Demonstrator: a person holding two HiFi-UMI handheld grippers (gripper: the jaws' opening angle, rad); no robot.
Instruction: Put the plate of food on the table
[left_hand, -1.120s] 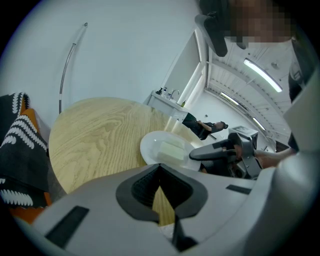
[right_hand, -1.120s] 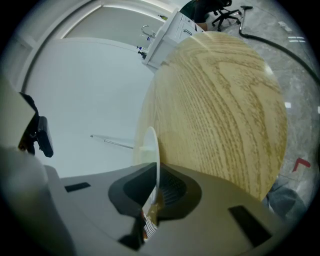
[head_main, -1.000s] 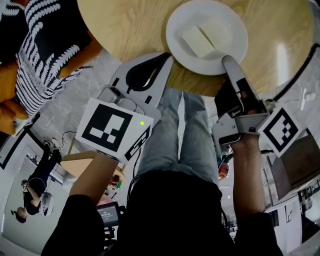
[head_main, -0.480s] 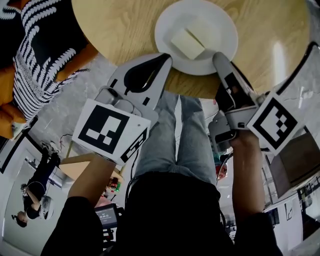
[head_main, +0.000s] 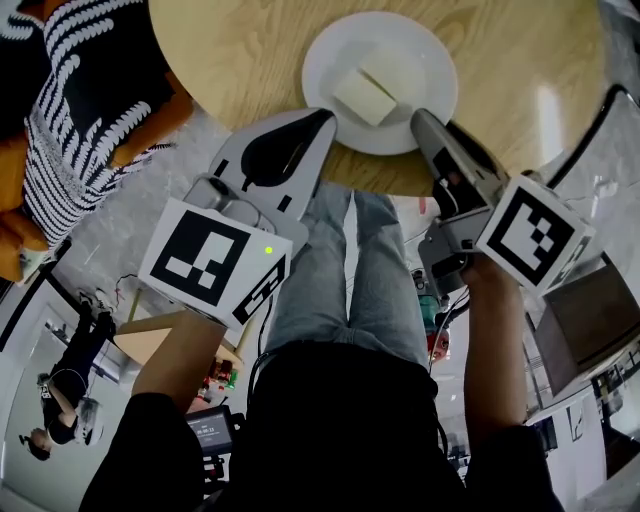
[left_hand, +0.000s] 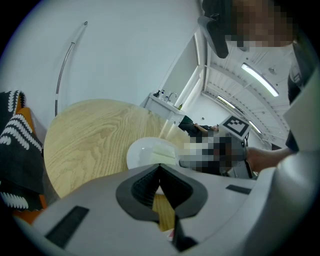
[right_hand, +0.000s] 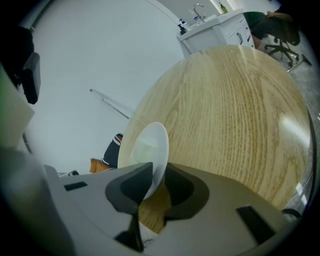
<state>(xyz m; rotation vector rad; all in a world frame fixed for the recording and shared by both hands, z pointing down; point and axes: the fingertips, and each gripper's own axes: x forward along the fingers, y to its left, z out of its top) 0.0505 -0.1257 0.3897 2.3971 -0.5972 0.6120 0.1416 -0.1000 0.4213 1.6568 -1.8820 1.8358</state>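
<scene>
White round plate (head_main: 380, 80) of pale food (head_main: 364, 96) down on the wooden worktop (head_main: 230, 60). Right tongs (head_main: 420, 120) just easing apart, rim between them (left tongs (head_main: 327, 115) closed, empty). Withdraw straight, no nudging.

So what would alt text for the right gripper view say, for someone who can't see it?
The right gripper, whose jaws have just been opening, holds them apart around the near rim of a white plate that rests on a round wooden table. A pale block of food shows faintly on the plate.
</scene>
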